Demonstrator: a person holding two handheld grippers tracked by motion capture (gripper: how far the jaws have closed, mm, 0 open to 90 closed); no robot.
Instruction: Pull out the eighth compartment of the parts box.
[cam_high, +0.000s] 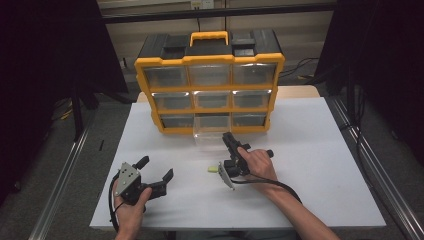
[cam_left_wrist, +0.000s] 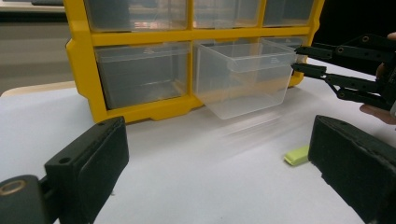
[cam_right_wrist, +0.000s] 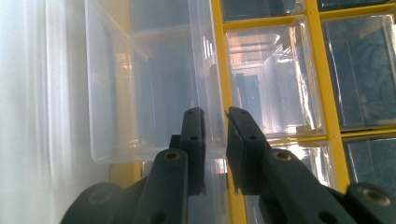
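Right gripper (cam_high: 228, 138) reaches forward to the clear drawer (cam_high: 212, 131), which is pulled partway out of the bottom middle slot of the yellow organizer (cam_high: 209, 82) at the far side of the white surface (cam_high: 310, 165). In the right gripper view the fingers (cam_right_wrist: 194, 140) sit narrow, one on each side of the drawer's (cam_right_wrist: 149, 79) front wall, pinching the lip or very close to it; whether they are fully touching is hard to tell. The left gripper view shows the same drawer (cam_left_wrist: 243, 77) sticking out and tilted a bit downward, with the right gripper (cam_left_wrist: 303, 60) at its upper right corner. Left gripper (cam_high: 156, 171) rests low on the near left of the surface, well apart from the organizer, its fingers (cam_left_wrist: 91, 163) spread wide and empty. A small pale green piece (cam_high: 213, 169) lies on the surface just beside the right hand (cam_high: 257, 162).
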